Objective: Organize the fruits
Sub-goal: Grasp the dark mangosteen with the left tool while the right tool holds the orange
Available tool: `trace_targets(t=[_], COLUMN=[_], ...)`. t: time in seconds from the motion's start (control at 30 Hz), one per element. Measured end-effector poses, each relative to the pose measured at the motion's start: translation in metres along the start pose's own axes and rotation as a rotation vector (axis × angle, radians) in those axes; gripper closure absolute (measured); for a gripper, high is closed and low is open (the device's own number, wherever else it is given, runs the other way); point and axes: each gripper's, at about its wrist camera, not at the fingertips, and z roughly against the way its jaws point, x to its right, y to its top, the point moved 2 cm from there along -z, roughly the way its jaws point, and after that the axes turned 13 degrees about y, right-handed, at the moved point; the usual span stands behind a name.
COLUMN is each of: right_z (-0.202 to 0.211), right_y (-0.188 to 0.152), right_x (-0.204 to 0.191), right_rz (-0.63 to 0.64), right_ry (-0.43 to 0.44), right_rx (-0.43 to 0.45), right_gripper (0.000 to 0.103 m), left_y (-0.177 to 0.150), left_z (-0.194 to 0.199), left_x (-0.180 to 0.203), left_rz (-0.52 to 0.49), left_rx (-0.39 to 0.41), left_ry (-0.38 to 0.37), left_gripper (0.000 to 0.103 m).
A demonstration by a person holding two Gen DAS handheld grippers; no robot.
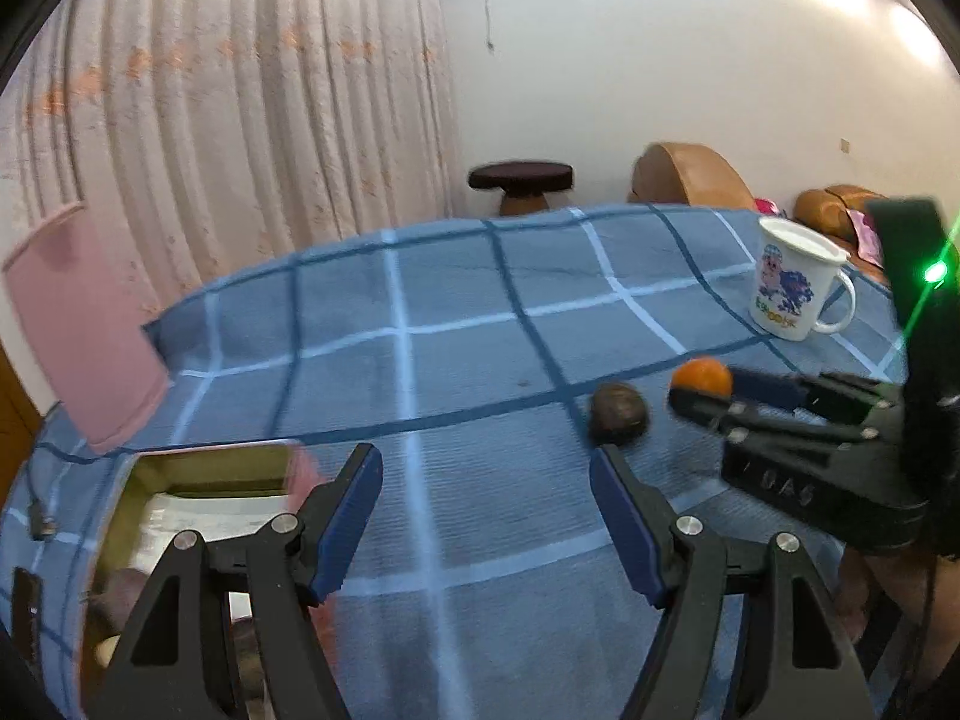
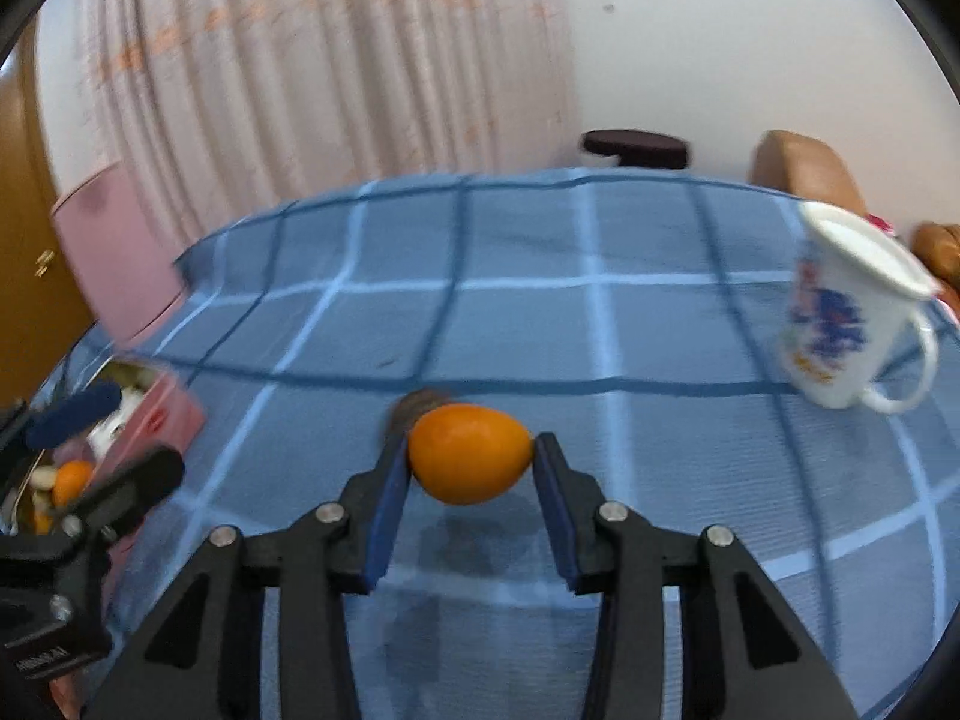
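Right tongs [image 2: 472, 462] gripping orange [image 2: 470, 455], long axis crosswise (level)

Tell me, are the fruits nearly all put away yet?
Partly. Some fruit already lies in the pink box. The right gripper has its pads against the orange fruit on the blue cloth. The dark brown fruit waits beside it. The left gripper is open and empty.

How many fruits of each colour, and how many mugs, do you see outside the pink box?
Orange fruit: 1
Brown fruit: 1
White mug: 1
Total: 3
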Motion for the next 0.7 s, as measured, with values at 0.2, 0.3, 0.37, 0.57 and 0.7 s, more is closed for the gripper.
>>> trace_targets(t=[0.2, 0.3, 0.37, 0.57, 0.7], right_z=[0.013, 0.015, 0.017, 0.023, 0.027], right_y=[0.007, 0.006, 0.006, 0.004, 0.003], right_x=[0.033, 0.037, 0.036, 0.034, 0.035], right_rz=[-0.058, -0.074, -0.066, -0.063, -0.066], right_ry=[-0.046, -0.032, -0.028, -0.041, -0.032], right_rx=[0.039, 0.042, 0.047, 0.07, 0.084], right_gripper=[0.058, 0.058, 0.058, 0.058, 0.058], left_y=[0.01, 0.014, 0.017, 0.025, 0.025], left_z=[-0.036, -0.052, -0.061, -0.082, -0.089], left_x=[0.035, 0.046, 0.051, 0.06, 0.063], left_rz=[0.018, 0.008, 0.017, 0.041, 0.036], left_rx=[-0.086, -0.114, -0.14, -0.192, -0.22], left_ry=[-0.094, -0.094, -0.117, -0.158, -0.188], left_gripper=[0.03, 0.03, 0.03, 0.03, 0.061])
